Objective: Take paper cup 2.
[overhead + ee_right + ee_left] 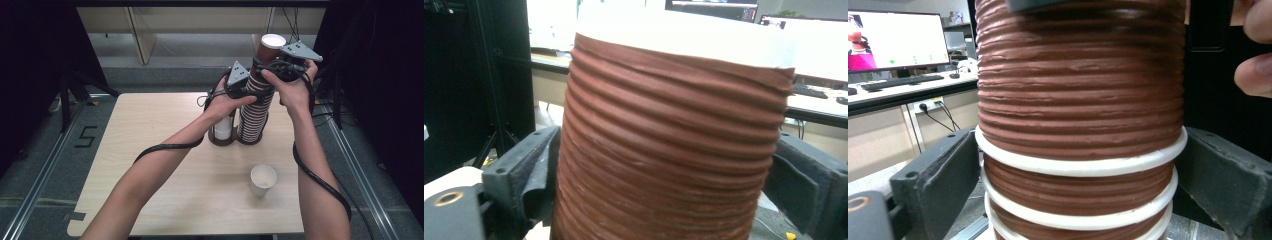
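Note:
A tall stack of brown ribbed paper cups [254,117] with white rims stands in a dark two-ring holder [218,141] at the far middle of the table. My left gripper [248,86] is shut on the stack's upper part; in the left gripper view its jaws press both sides of the stack [1078,100]. Just above, my right gripper [272,64] is shut on the top cup [270,47], whose white inside faces up. In the right gripper view the top cup [674,140] sits tightly between the jaws.
A single white cup [262,180] stands upright on the wooden table [150,165], near the front right. A short stack of white cups [223,127] sits in the holder's left ring. Dark frames and floor rails flank the table.

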{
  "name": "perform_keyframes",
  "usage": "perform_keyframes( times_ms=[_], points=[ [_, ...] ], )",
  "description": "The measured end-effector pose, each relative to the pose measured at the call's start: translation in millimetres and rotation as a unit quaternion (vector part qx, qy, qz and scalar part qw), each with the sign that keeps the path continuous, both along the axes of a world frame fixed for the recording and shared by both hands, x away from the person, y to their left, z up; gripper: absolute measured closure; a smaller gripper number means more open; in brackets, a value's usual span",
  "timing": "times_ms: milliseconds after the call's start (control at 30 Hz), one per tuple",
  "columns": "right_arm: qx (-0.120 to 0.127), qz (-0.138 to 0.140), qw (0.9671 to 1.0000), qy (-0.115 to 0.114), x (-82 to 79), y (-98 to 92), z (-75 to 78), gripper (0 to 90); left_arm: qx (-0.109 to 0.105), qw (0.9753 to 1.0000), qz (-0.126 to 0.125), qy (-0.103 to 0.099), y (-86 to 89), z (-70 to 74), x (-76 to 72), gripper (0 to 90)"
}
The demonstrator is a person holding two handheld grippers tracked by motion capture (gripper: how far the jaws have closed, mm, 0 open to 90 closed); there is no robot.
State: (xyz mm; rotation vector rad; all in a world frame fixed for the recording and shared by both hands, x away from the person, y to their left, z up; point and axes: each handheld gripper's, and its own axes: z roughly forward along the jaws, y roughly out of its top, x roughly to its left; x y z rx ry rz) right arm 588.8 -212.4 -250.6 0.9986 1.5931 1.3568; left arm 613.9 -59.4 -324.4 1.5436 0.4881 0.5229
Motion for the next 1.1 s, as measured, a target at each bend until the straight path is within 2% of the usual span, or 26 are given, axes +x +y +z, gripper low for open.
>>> perform_keyframes(
  times_ms=[167, 833, 1100],
  points=[
    [0.003, 0.004, 1.0, -0.003, 0.7, 2.6, -0.7, 15.1, 0.0, 1.0, 0.0, 0.001, -0.2, 0.2, 0.3, 4.6],
    [0.014, -0.008, 0.9999, -0.002, 0.6, 4.7, 0.9, 17.2, 0.003, 1.0, 0.002, 0.007, -1.0, 0.4, 0.4, 4.5],
    [0.017, -0.014, 0.9996, -0.017, 0.2, 3.4, 6.6, 18.1, 0.008, 1.0, 0.002, 0.004, -0.9, 0.3, 0.2, 4.4]
  ],
)
